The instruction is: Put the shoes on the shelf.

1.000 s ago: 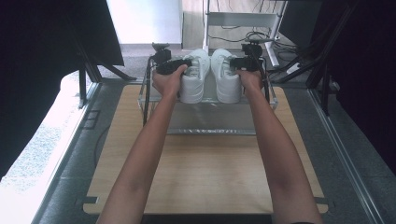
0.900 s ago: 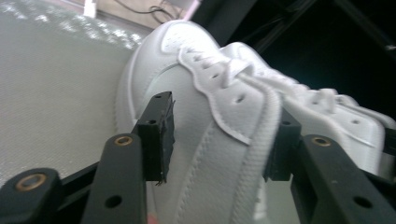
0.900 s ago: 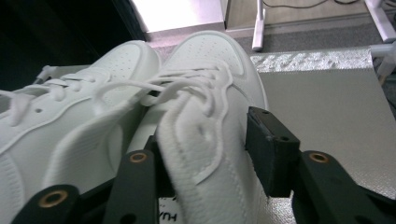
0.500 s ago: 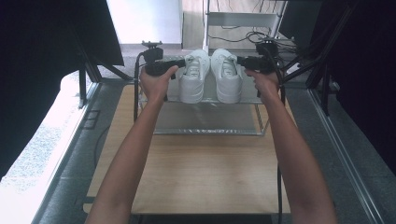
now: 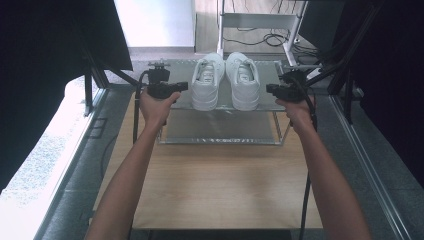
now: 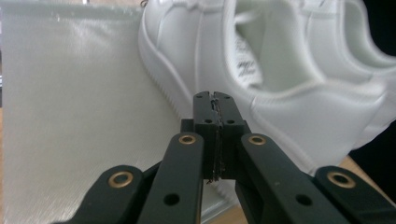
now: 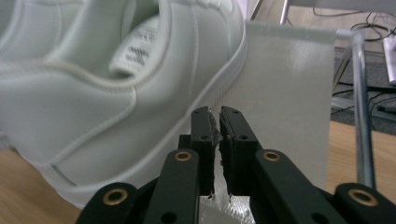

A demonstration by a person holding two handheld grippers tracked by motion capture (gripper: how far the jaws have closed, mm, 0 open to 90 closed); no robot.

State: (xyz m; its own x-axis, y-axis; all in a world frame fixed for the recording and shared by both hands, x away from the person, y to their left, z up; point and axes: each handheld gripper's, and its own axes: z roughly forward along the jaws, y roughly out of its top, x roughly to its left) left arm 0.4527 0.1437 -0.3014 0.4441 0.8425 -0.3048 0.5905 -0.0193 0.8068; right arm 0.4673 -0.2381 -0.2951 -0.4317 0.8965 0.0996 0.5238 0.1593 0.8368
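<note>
Wooden tabletop (image 5: 215, 185) carries a two-tier metal shoe rack (image 5: 220, 141) at its far edge; grey floor around it, cables and a white frame behind. Pair of white sneakers sits side by side on the rack's top shelf (image 5: 175, 102), toes pointing away from the person: left sneaker (image 5: 206, 82) and right sneaker (image 5: 243, 80), just about touching each other. Left gripper (image 5: 184, 86) is held at the rack's left end, tips pointing inward toward the left sneaker's heel side, near it but apart. Right gripper (image 5: 270, 89) mirrors it at the rack's right end, tips aimed at the right sneaker, also apart from it. Left gripper view: jaws have just been closing and are now pressed together with nothing between them; left sneaker (image 6: 261, 70) looms close behind the tips, over the ribbed shelf surface (image 6: 79, 116). Right gripper view: jaws have just been closing too, now nearly together with a thin slit left and nothing in it; right sneaker (image 7: 116, 79) is just beyond the tips to the left, shelf surface (image 7: 285, 93) and a chrome rack post (image 7: 362, 112) to the right. Neither gripper holds anything.
</note>
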